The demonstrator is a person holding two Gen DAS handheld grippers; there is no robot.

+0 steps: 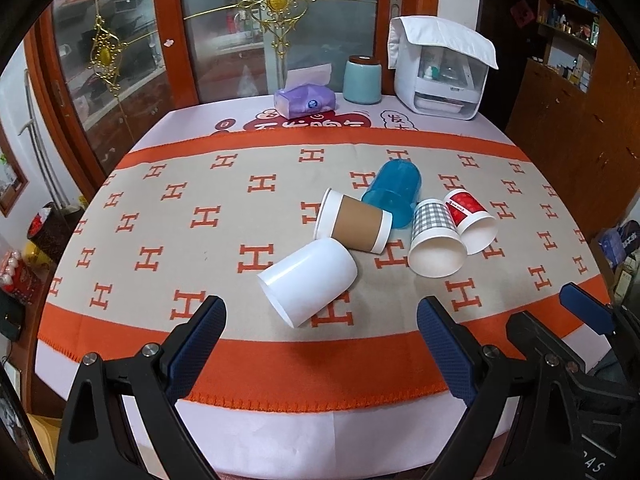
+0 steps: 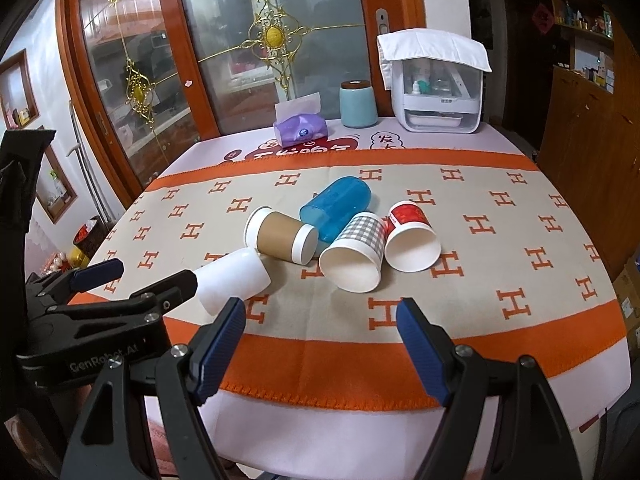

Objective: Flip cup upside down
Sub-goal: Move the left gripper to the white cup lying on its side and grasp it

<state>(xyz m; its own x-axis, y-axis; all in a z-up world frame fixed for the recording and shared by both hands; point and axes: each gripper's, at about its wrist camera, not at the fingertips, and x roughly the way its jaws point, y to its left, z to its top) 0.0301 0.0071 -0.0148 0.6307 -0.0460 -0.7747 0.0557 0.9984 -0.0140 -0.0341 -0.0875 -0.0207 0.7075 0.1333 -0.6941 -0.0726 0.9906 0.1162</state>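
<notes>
Cups lie on their sides on the orange-and-beige H-patterned cloth, and the white plastic cup, nearest the wide-open left gripper and right gripper, looks light, smooth and slippery, best held across its middle.

A home dining room: clothed table, tissue pack, glazed sliding doors.

Orange-framed glass doors with gold ornaments stand behind the table — wooden shelving at right.
</notes>
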